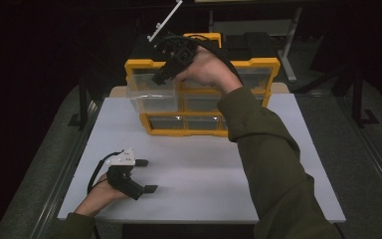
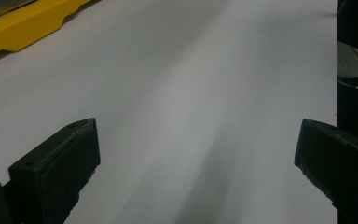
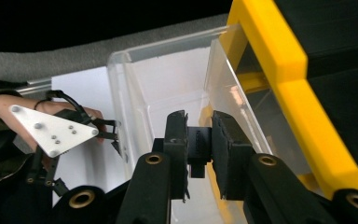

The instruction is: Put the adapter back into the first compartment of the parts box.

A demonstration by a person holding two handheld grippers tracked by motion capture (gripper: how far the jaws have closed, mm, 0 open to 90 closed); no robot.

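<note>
Right gripper (image 3: 199, 140): your jaws are clamped on a small black part (image 3: 198, 148), pinched between the two pads and sitting crosswise in the gap. You hold it high, over the open drawer (image 3: 168, 88), so it looks set to drop in rather than be placed by hand.

Part: it hangs in the grip above the drawer's clear floor, not touching any wall as far as the right gripper view tells. What kind of part it is you cannot make out.

Drawer: clear plastic, pulled out of the top left corner of the yellow cabinet (image 1: 202, 94) toward you, so its mouth is open from above. It appears empty under the jaws.

Cabinet: stands at the far middle of the table (image 1: 199, 169), with its rows of clear drawers facing you; the others look pushed in.

Left gripper (image 1: 144, 175): your jaws stand wide apart with nothing between them, resting low on the near left of the table, well apart from the cabinet. It is parked there out of the right arm's way.

Next move, as a judgement: centre the part over the drawer and part the jaws; keep clear of the drawer's front lip so the part does not bounce out.

Risk: the drawer juts out unsupported, so a nudge could tip it.
</note>
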